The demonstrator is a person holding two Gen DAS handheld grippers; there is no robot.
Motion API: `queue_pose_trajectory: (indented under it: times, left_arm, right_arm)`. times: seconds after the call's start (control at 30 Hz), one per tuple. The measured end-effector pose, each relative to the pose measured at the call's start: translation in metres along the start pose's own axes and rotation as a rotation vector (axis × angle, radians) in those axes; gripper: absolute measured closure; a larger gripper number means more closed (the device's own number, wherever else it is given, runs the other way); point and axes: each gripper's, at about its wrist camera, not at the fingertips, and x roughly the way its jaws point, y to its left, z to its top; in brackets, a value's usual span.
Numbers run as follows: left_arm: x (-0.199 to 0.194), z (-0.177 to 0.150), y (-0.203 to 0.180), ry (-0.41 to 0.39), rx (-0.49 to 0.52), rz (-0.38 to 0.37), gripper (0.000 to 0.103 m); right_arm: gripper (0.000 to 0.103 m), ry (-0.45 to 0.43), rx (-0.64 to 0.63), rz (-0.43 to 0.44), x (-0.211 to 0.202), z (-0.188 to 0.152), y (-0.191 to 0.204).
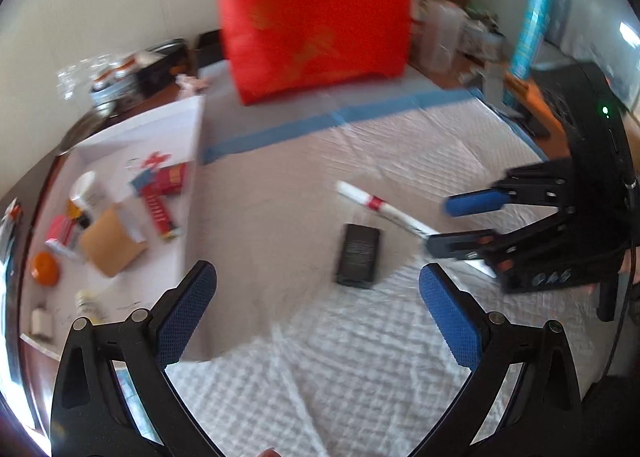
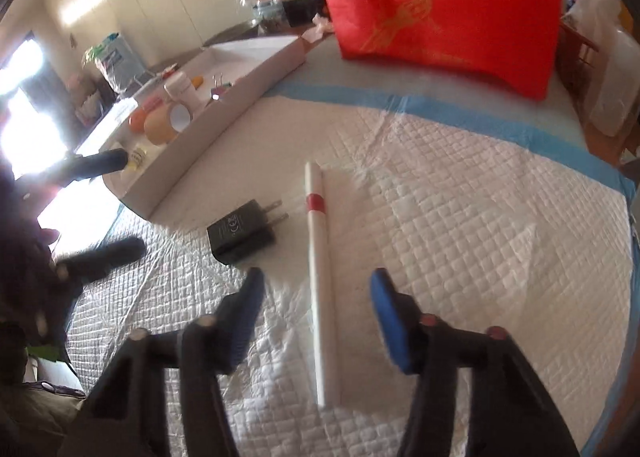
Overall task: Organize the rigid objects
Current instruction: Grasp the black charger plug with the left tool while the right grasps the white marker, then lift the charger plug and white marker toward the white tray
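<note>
A white rolled tube with a red band (image 2: 318, 261) lies on the quilted pad, with a black plug adapter (image 2: 243, 231) to its left. My right gripper (image 2: 316, 281) is open, its fingers on either side of the tube's near half, just above it. In the left wrist view the tube (image 1: 380, 207) and adapter (image 1: 358, 256) lie ahead, and the right gripper (image 1: 438, 227) shows at the tube's end. My left gripper (image 1: 316, 281) is open and empty, hovering short of the adapter.
A white tray (image 1: 188, 193) with several small items stands to the left; it also shows in the right wrist view (image 2: 208, 153). A red bag (image 1: 316, 13) stands at the back of the pad. Clutter lines the table's far edge.
</note>
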Motion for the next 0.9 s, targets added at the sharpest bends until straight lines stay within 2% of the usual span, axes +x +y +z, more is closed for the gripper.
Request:
queue_pose_trajectory:
  times: [0.07,0.17,0.23,0.3,0.33,0.37,0.4,0.47,0.5,0.6,0.7,0.83,0.9]
  left_arm:
    - [0.013,0.001,-0.009,0.03,0.029,0.001,0.008]
    - [0.033,0.004,-0.013,0.075,0.035,0.013,0.014]
    - [0.043,0.005,-0.014,0.098,0.03,0.035,0.015]
    - [0.052,0.008,-0.013,0.116,0.026,0.023,0.016]
    - [0.054,0.008,-0.014,0.121,0.032,0.017,0.02]
    - [0.057,0.009,-0.017,0.126,0.043,0.01,0.022]
    - [0.06,0.009,-0.021,0.134,0.055,0.0,0.029]
    - [0.062,0.008,-0.026,0.125,0.071,-0.027,0.051]
    - [0.062,0.008,-0.027,0.124,0.071,-0.034,0.072]
    - [0.055,0.008,-0.028,0.104,0.073,-0.014,0.074]
    - [0.045,0.012,-0.021,0.074,0.03,-0.018,0.074]
    - [0.015,0.021,-0.013,-0.007,-0.019,0.004,0.074]
    - [-0.004,0.025,-0.005,-0.059,-0.062,0.039,0.074]
  right_arm:
    - [0.068,0.007,-0.041,-0.014,0.007,-0.001,0.007]
    - [0.071,0.001,-0.102,-0.104,0.014,-0.002,0.015]
    - [0.075,-0.008,-0.108,-0.122,0.014,0.0,0.012]
    - [0.081,-0.021,-0.122,-0.138,0.013,-0.003,0.011]
    - [0.092,-0.024,-0.131,-0.148,0.013,-0.004,0.011]
    - [0.093,-0.027,-0.138,-0.154,0.012,-0.005,0.011]
    - [0.093,-0.025,-0.14,-0.148,0.011,-0.006,0.01]
    - [0.093,-0.026,-0.133,-0.138,0.007,-0.01,0.008]
    - [0.093,-0.031,-0.12,-0.14,0.005,-0.012,0.006]
    - [0.093,-0.082,-0.028,-0.129,-0.01,-0.014,-0.006]
    - [0.093,-0.156,0.053,-0.11,-0.032,-0.015,-0.014]
    - [0.093,-0.265,0.105,-0.087,-0.071,-0.015,-0.012]
    - [0.093,-0.322,0.121,-0.075,-0.09,-0.015,-0.01]
